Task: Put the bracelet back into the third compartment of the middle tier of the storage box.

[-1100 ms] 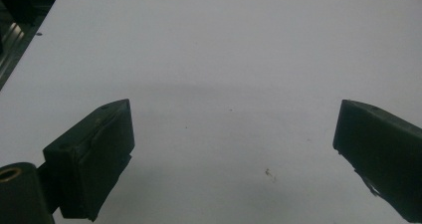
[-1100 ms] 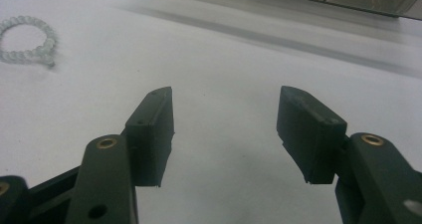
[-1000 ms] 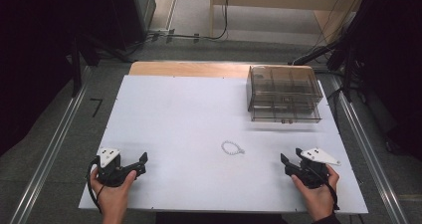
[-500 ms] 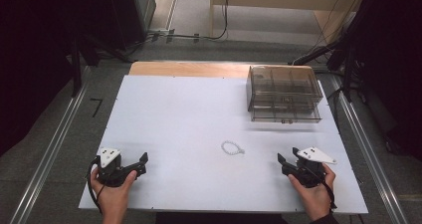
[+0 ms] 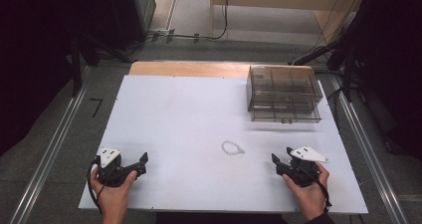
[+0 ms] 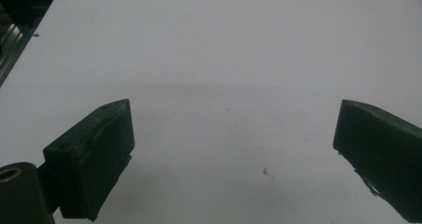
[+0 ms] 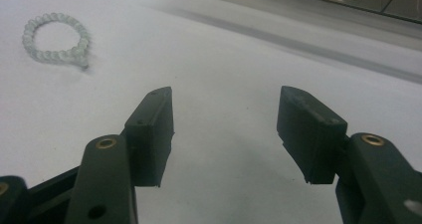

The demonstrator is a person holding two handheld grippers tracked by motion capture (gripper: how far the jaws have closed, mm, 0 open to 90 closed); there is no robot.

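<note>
Near the desk's [image 5: 189, 114] front edge, right of centre, lay a bead bracelet [image 5: 232, 147]: small closed loop of pale translucent beads, flat on the white top. Loop roughly round, no clear long axis; a short bead tail stuck out toward the right edge. In the right gripper view the bracelet [image 7: 55, 39] sat ahead and left of the jaws, apart from them. Right gripper [image 5: 276, 162] was near the front right corner, jaws released and spread, gripping nothing, aimed toward the bracelet. Left gripper [image 5: 142, 162] was near the front left corner, jaws released wide, bare desk between them. Clear smoky drawer box [image 5: 283, 93] stood toward the back right corner, drawers closed.
</note>
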